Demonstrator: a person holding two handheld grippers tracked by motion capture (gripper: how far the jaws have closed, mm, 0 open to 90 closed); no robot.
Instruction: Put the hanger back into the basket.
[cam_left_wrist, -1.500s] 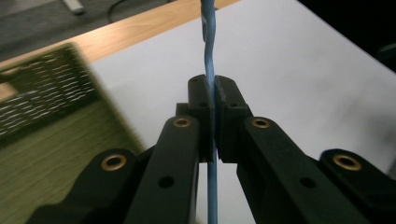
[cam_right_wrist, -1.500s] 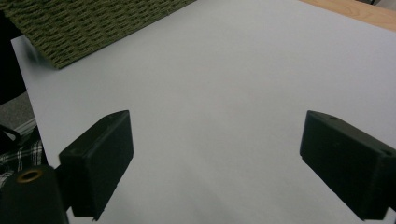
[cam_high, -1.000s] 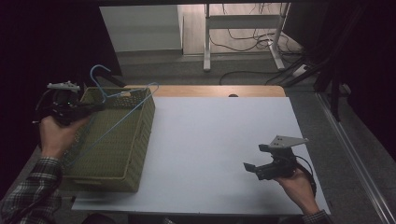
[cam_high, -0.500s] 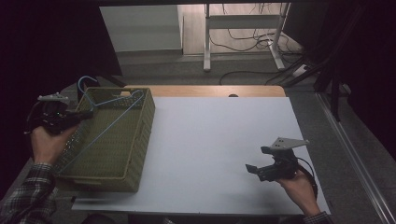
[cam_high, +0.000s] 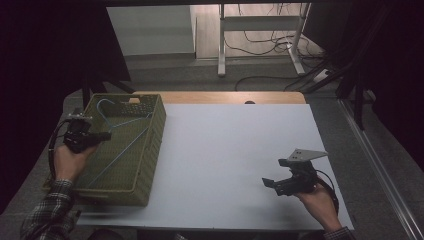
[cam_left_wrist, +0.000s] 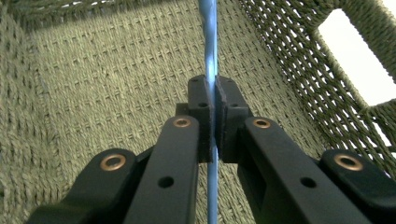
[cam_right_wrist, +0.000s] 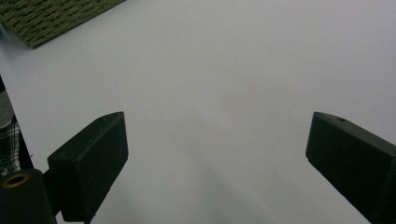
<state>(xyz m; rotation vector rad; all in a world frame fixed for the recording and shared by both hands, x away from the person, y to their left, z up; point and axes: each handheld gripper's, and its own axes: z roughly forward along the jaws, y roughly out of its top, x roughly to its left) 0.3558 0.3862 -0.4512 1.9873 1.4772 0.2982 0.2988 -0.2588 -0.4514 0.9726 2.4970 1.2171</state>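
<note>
Tongs on the left, the left gripper (cam_high: 102, 135), pinch the thin blue wire of a clothes hanger (cam_high: 122, 135), jaws pressed tight on it with the wire running straight up between the pads, as the left gripper view shows (cam_left_wrist: 211, 116). That hanger lies inside the green woven basket (cam_high: 152, 145) at the left edge of the white table (cam_high: 225, 150), its hook toward the far end of the basket and its long bar slanting down toward the near end. Judging from this, the step in hand is laying the hanger down into the basket. To do it well, the hand should lower until the whole frame rests flat on the woven floor, keep the hook clear of the handle slot in the far wall so it does not snag, and only then let the jaws part. Pulling away before the wire is free would likely drag the hanger back up or tilt the basket. Farther right, the right gripper (cam_high: 272, 184) hovers low over bare table with its jaws spread wide and nothing between them.

Count: one hanger, one basket, two grippers, one table
</note>
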